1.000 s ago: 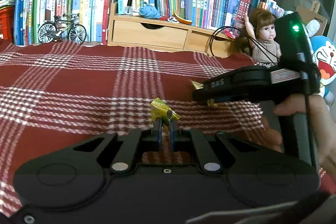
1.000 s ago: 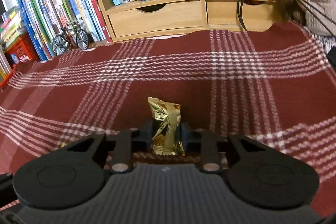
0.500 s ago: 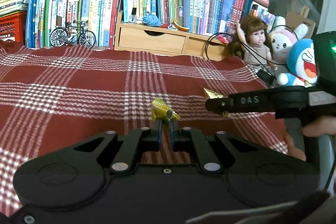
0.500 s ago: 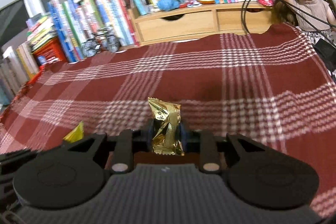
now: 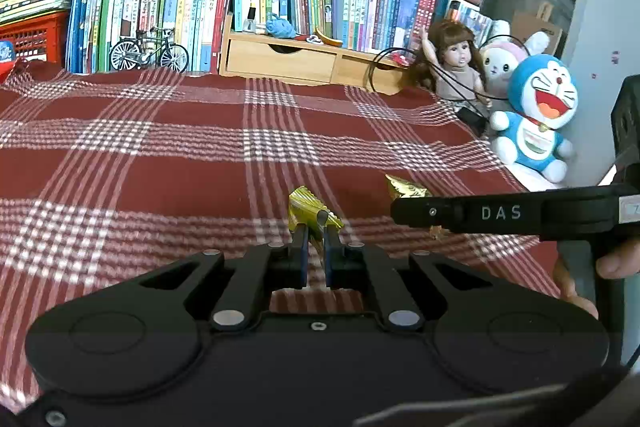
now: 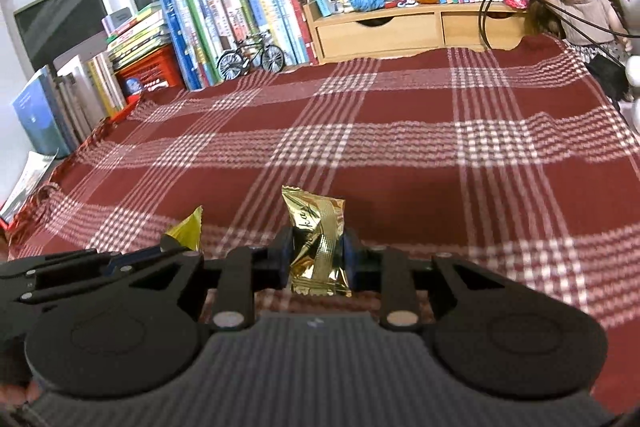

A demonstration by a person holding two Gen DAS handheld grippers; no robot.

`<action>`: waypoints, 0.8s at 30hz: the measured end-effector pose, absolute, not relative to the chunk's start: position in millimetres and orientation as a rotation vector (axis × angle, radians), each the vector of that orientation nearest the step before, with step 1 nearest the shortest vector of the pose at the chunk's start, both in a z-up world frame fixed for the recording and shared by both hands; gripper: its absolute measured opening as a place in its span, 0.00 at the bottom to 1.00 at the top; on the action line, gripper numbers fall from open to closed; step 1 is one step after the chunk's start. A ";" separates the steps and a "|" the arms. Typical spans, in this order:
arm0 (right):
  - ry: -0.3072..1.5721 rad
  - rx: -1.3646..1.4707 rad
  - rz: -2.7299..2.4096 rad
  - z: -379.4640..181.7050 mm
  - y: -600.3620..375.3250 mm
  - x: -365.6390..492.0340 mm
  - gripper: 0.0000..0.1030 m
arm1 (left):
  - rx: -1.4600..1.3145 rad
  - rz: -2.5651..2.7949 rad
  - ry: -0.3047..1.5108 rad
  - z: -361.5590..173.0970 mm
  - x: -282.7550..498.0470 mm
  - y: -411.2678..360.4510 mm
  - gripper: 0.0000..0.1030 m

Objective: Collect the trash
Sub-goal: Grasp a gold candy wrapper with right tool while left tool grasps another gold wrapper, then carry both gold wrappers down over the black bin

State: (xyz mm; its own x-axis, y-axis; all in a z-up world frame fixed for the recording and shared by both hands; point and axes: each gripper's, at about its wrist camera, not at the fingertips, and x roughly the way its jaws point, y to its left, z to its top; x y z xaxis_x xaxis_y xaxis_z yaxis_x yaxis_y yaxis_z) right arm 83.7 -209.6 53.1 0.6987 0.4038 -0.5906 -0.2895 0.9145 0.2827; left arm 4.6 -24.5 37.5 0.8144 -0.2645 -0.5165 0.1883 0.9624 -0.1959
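Gold foil wrapper (image 6: pixel 318 243): pinched upright between the pads of the right gripper (image 6: pixel 316 259), clear above the red plaid cloth (image 6: pixel 400 163). Yellow-green wrapper (image 5: pixel 310 213): clamped at the tips of the left gripper (image 5: pixel 315 247), jaws nearly together. No bin in either view. Handling: keep both grips firm, since foil is slick and crumples; carry level, grippers near but apart, away from the doll (image 5: pixel 456 67) and black cable (image 5: pixel 384 67); release only over the receptacle.
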 end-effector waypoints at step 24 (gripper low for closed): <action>0.730 0.146 0.495 25.2 -201.5 -44.3 0.31 | -0.112 -0.303 0.535 22.8 -143.2 -19.1 0.07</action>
